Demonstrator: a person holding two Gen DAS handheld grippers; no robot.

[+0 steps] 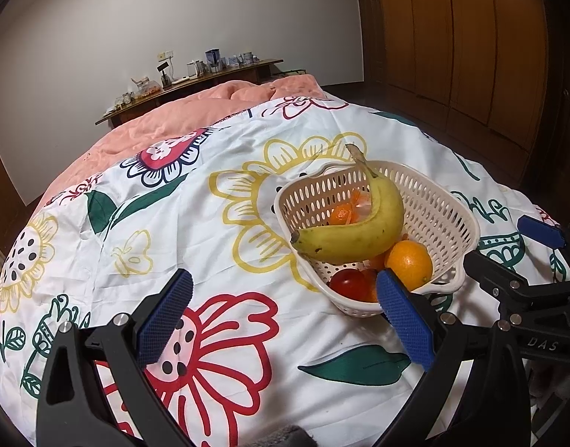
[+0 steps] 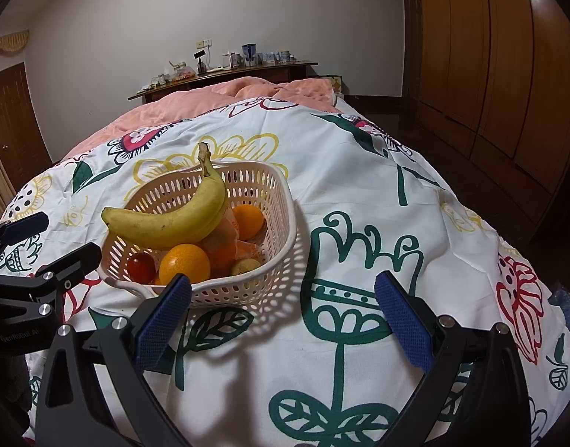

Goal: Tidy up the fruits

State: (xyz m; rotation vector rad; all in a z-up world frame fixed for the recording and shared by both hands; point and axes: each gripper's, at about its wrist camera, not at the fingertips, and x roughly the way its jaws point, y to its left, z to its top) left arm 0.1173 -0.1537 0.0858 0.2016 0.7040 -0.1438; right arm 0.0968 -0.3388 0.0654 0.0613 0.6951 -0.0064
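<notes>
Spread claws (image 2: 283, 313) flanking fruit basket (image 2: 281, 201)

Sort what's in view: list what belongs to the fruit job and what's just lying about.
Job: basket, banana, front orange, back orange, red fruit, kiwi, both open tongs.
Lying about: floral quilt, pink blanket, cluttered shelf, wardrobe.
</notes>
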